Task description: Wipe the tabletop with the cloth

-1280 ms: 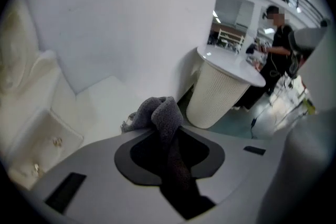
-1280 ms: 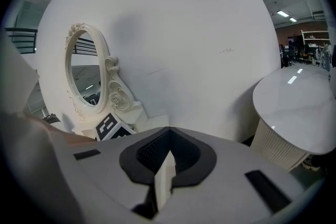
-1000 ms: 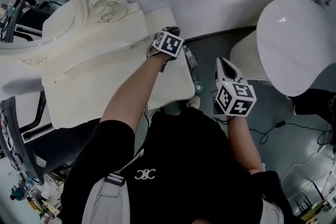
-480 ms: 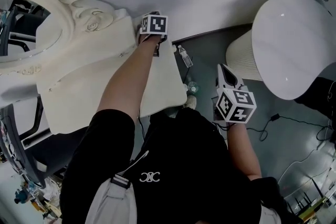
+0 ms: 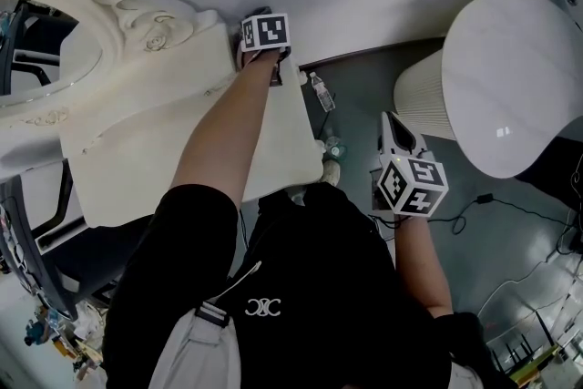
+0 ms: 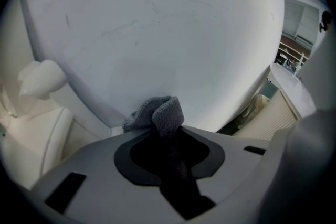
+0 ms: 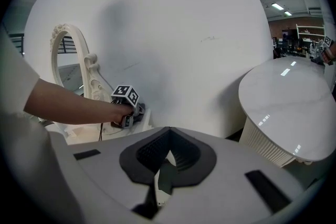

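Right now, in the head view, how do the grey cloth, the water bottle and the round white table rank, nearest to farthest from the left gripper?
1. Grey cloth: clamped in the left gripper's jaws.
2. Water bottle: on the floor, to its right.
3. Round white table: far right.

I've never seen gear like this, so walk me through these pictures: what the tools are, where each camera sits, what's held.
There is no robot here: a person holds a two-jaw gripper in each hand. The top-down picture comes from a camera on the person's head. The other two come from cameras riding on the grippers. The left gripper is shut on a grey cloth at the far edge of the cream tabletop, beside an ornate mirror. The right gripper hangs beside the table, shut and empty.
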`<state>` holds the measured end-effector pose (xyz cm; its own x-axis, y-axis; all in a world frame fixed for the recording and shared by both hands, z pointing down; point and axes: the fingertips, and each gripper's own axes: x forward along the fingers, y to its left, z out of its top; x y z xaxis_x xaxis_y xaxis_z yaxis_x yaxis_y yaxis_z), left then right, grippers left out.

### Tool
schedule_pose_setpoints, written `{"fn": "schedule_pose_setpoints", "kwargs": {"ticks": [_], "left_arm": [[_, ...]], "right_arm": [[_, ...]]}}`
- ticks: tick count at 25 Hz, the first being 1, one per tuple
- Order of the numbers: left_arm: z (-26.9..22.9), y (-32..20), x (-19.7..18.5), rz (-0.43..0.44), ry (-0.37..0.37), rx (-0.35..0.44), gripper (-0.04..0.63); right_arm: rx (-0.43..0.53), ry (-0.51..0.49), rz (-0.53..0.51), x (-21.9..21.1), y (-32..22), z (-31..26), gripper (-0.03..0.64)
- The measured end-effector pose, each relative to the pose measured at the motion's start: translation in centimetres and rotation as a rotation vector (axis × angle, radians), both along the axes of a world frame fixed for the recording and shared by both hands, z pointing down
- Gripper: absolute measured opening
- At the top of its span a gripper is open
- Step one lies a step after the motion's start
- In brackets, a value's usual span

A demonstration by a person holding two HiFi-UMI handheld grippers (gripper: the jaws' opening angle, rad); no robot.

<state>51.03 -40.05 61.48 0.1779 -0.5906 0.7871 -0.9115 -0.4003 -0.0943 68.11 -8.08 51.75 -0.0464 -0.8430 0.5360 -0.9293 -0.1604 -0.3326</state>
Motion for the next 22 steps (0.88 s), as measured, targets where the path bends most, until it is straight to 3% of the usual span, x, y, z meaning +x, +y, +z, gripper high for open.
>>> {"fn": "schedule_pose_setpoints", "kwargs": {"ticks": [6, 12, 18, 22], "left_arm": [[-0.1, 2.4, -1.1, -0.068, 0.000, 0.017, 0.097], [0.3, 7.8, -1.3, -0.050, 0.022, -0.054, 0.097], [0.4, 14.2, -1.7, 0.071, 0.017, -0.058, 0.097], [0.6, 18.0, -1.7, 0.290, 0.008, -0.073, 0.097]], "right_arm": [[0.005, -0.003, -0.020, -0.6, 0.0, -0.4, 0.011], [0.032, -0.006, -0.064, -2.3, -0.6, -1.4, 0.011], [0.076, -0.012, -0.126, -4.8, -1.9, -2.7, 0.011], [0.093, -0.012, -0.161, -6.4, -2.1, -3.3, 0.011]]}}
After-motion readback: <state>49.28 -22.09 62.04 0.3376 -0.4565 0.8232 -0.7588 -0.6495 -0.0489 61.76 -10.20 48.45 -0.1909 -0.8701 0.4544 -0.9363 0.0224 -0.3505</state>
